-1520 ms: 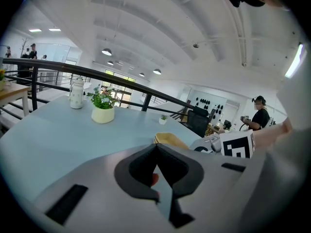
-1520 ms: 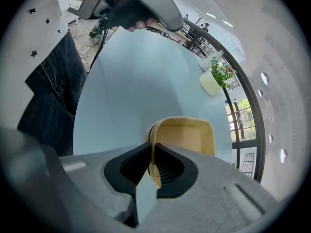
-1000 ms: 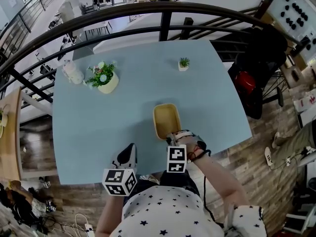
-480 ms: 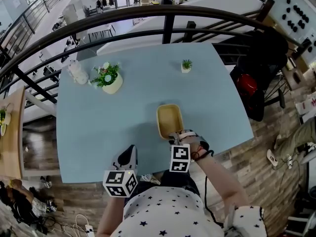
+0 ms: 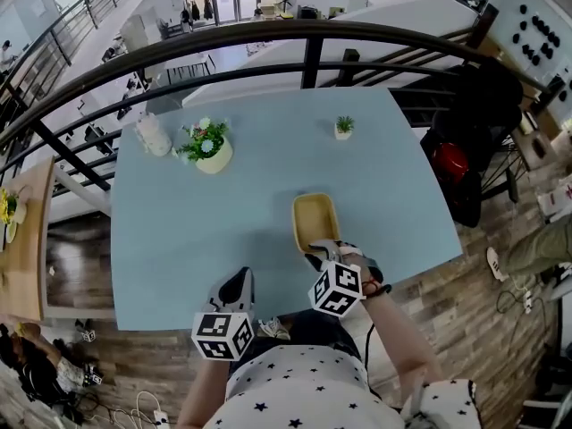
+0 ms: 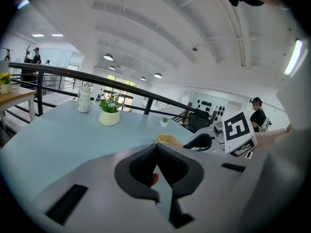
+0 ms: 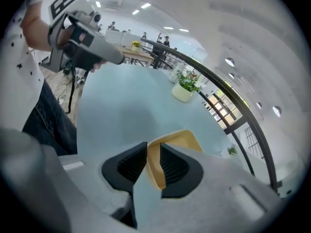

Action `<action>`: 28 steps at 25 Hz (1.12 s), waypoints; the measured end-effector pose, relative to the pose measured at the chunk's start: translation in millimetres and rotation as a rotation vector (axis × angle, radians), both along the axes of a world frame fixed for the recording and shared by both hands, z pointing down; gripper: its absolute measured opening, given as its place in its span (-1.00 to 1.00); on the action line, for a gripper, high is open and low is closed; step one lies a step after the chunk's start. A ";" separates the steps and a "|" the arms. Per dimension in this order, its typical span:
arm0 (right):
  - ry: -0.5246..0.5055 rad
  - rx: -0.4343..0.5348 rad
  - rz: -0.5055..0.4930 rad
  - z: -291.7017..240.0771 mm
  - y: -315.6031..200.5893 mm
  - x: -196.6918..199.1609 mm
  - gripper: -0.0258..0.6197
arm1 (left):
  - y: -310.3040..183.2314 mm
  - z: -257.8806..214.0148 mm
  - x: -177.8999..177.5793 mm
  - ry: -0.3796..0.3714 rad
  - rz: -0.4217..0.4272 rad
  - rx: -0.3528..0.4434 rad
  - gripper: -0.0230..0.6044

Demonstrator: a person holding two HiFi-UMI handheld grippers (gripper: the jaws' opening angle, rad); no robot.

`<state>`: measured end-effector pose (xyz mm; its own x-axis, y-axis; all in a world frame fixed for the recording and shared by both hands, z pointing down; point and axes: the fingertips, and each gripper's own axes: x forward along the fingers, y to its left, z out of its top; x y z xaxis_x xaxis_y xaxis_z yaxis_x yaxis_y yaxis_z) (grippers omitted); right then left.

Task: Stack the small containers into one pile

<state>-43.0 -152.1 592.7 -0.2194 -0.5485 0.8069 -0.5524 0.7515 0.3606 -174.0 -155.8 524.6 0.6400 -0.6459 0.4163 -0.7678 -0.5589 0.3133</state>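
Gripping the near rim of the yellow container [image 7: 181, 139], the right claw [image 7: 154, 152] has one jaw inside the wall and the other outside it, both pressed against the thin edge. From the head view this right claw [image 5: 315, 252] sits at the container's near end, with the yellow container [image 5: 315, 218] resting on the light blue tabletop [image 5: 250, 199], right of centre and close to the person's edge. No second container can be made out apart from it.

The left claw [image 6: 156, 147] is clenched on nothing, its dark jaw tips meeting. It hovers at the near edge of the tabletop, well to the left of the container, as the left claw [image 5: 239, 281] shows from above.

Farther out, a cream flower pot [image 5: 213, 153] with green leaves stands near the far left corner, a white jar [image 5: 154, 136] just beside it. A tiny potted plant [image 5: 344, 128] stands at the far side, well apart from both. A dark curved railing [image 5: 304, 32] runs beyond the tabletop.
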 end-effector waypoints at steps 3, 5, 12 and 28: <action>-0.111 0.032 0.053 -14.4 -1.7 -7.7 -0.69 | 3.4 -2.7 -1.8 0.004 -0.022 0.008 -0.92; -0.196 0.054 0.090 -24.4 -3.6 -10.3 -0.69 | 4.8 -3.2 -1.5 0.005 -0.040 0.012 -0.92; -0.494 0.108 0.243 -56.3 12.8 -1.8 -0.88 | 20.7 -3.0 11.9 0.010 -0.096 0.017 -0.92; -0.782 0.106 0.375 -86.9 128.0 50.4 -0.90 | 127.6 -15.4 76.2 0.045 -0.149 0.018 -0.92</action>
<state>7.4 -24.1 505.8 -0.4789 -0.7590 0.4412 -0.8749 0.4543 -0.1682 -97.8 -28.3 509.2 0.5539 -0.7425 0.3767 -0.8283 -0.4454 0.3400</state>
